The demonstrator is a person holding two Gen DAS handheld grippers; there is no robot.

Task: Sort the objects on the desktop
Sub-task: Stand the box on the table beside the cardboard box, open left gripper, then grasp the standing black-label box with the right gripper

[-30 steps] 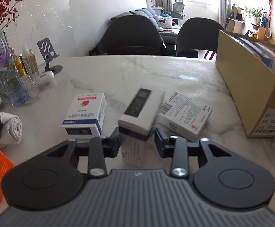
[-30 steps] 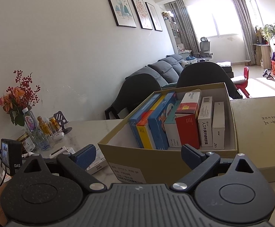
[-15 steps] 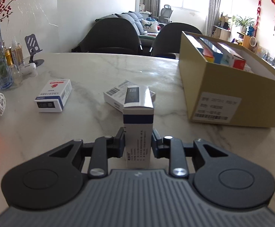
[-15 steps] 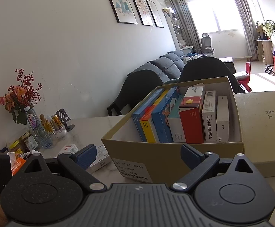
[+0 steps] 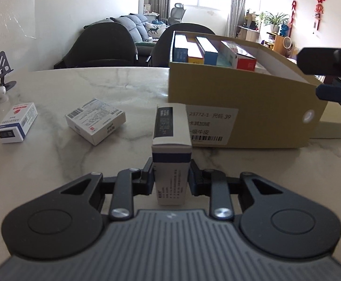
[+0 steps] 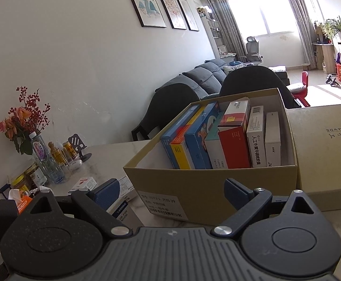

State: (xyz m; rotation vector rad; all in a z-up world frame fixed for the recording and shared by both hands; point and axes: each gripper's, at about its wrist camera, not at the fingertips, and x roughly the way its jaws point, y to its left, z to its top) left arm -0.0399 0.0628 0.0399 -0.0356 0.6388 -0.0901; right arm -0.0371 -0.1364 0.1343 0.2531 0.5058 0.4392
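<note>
The left gripper (image 5: 171,178) clamps a white medicine carton with a blue band (image 5: 171,140), held above the marble tabletop (image 5: 100,86) just in front of the labelled wall of the cardboard shoebox (image 5: 252,107). The right gripper (image 6: 170,192) is spread wide and empty — it faces the shoebox (image 6: 205,182), which holds upright cartons. Two medicine boxes (image 5: 95,120) (image 5: 16,123) lie flat on the tabletop to the left.

Left gripper (image 5: 171,175) level and pointing forward, jaws closed flat against both sides of a small box (image 5: 171,154) held upright, right gripper (image 6: 171,190) held higher, level, jaws spread wide apart with nothing between them
</note>
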